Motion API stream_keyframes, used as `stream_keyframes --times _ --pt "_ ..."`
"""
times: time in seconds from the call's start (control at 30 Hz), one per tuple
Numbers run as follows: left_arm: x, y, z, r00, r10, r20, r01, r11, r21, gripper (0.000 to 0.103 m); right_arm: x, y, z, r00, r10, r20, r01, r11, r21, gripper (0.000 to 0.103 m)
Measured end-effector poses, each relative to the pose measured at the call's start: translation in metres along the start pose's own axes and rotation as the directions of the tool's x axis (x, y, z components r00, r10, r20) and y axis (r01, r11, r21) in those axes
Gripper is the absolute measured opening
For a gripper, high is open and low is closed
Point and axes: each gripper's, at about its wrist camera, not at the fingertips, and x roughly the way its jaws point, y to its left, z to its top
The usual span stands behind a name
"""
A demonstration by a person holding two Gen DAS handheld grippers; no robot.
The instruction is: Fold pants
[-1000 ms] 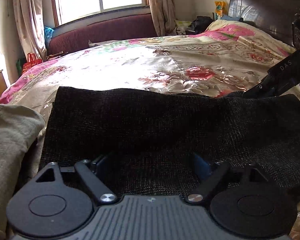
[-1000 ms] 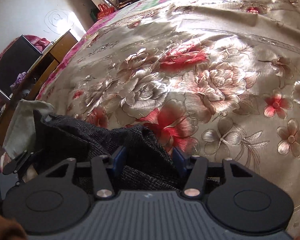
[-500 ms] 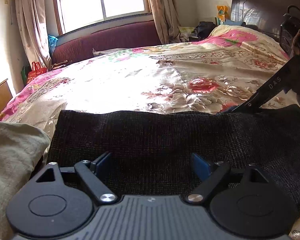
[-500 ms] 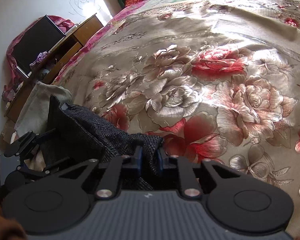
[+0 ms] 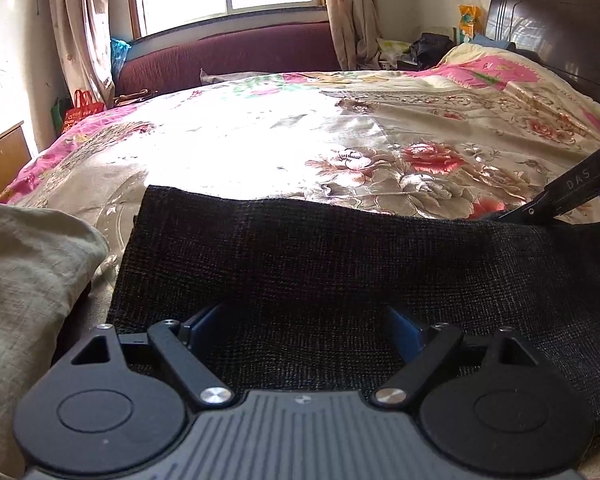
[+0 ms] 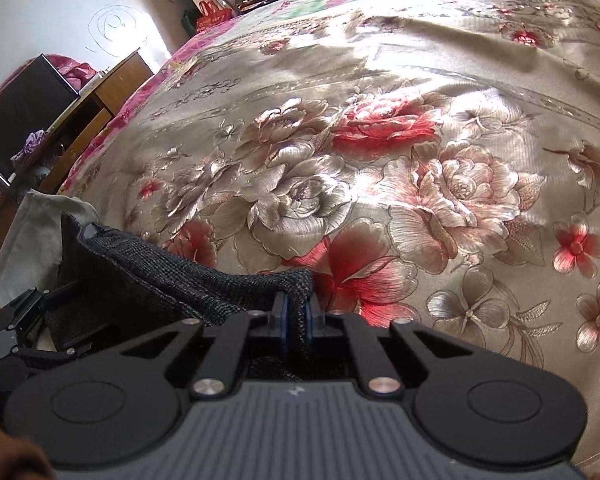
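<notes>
Here, on the left: a beige cloth [image 5: 24, 280] bunched at the bed's near edge, just beside the pants [image 5: 340, 264]. Next to it, dark woven pants spread flat across the near side of the floral bedspread [image 5: 284, 148], far edge running roughly straight from left to right. Left gripper [image 5: 304, 330] low over the near part of the pants, blue pads [image 5: 204, 330] spread wide apart, fabric lying between them but not pinched; released. Further right in the left wrist view: right gripper [image 5: 540, 208] reaching in from the edge of the frame, its tip meeting the far right corner of the pants.

From the right wrist view, again left to right: a wooden cabinet [image 6: 96, 108] beside the bed, a dark box [image 6: 24, 108] on top of it. Beige cloth [image 6: 28, 236] below, then the left gripper [image 6: 24, 312] seen partly at the frame edge, down by the pants. Pants [image 6: 172, 276] rising in a ridge from the left toward the middle, edge rolled into a thick fold. Right gripper [image 6: 296, 320] clenched on that rolled edge, blue pads [image 6: 285, 318] pressed close with the dark fabric squeezed between them. To the right, only bedspread [image 6: 440, 168] with its red and silver blossoms, sunlit and smooth.
</notes>
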Motion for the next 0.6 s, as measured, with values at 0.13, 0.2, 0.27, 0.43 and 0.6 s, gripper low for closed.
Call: stream_keyframes --times 0.13,0.2,0.27,0.43,0.6 --pt "-0.013 -0.001 0.003 0.999 0.029 0.042 -0.03 0.999 0.021 0.098 -0.017 0.027 0.002 0.991 -0.114 0.064 0.121 0.984 -0.127 0.02" --pt "-0.015 0.008 0.005 0.999 0.027 0.047 -0.026 1.0 -0.007 0.098 -0.038 0.051 0.0 0.978 -0.13 0.164 0.165 0.961 -0.223 0.025" --pt "-0.013 0.017 0.007 0.998 0.031 0.052 -0.028 0.998 -0.048 0.098 -0.044 0.073 0.004 0.986 -0.022 0.167 0.071 0.954 -0.292 0.025" --pt "-0.005 0.021 0.016 0.994 0.09 0.063 -0.089 0.996 -0.021 0.098 -0.011 0.12 0.007 0.984 0.159 0.086 -0.113 0.91 -0.398 0.023" --pt "0.012 0.024 0.026 0.993 0.093 0.076 -0.096 0.995 0.032 0.1 0.049 0.132 0.004 0.995 0.076 0.066 -0.043 0.916 -0.399 0.013"
